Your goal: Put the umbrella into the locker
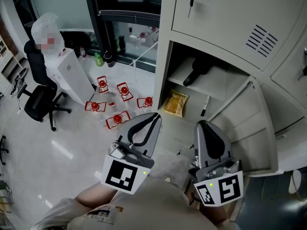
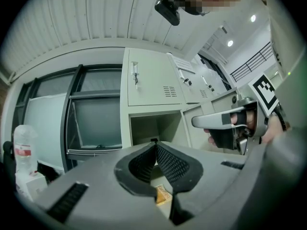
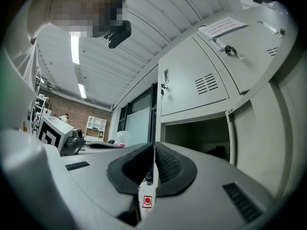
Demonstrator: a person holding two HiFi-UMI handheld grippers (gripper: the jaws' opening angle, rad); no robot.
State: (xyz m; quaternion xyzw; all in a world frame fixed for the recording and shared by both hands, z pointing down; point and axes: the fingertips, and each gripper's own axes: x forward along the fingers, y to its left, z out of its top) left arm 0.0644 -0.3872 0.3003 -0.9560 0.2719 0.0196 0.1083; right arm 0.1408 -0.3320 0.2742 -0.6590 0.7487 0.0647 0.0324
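Note:
A black folded umbrella [image 1: 195, 71] lies on the upper shelf inside the open locker compartment [image 1: 178, 75], its handle toward the front. Both grippers hang in front of the locker, well below the umbrella. The jaws of my left gripper [image 1: 156, 115] are pressed together with nothing between them [image 2: 154, 145]. My right gripper [image 1: 201, 124] is also shut and empty [image 3: 153, 147]. The left gripper view faces the open compartment [image 2: 155, 127], with the right gripper [image 2: 230, 123] at its right. In the right gripper view a dark shape inside the compartment [image 3: 218, 151] is too dim to tell.
The locker door [image 1: 249, 123] stands swung open to the right of my right gripper. A yellow packet [image 1: 175, 102] and a pen [image 1: 205, 106] lie on the compartment's bottom. Several red lanterns [image 1: 120, 95], a white box [image 1: 72, 75] and an office chair [image 1: 41, 97] stand on the floor at left.

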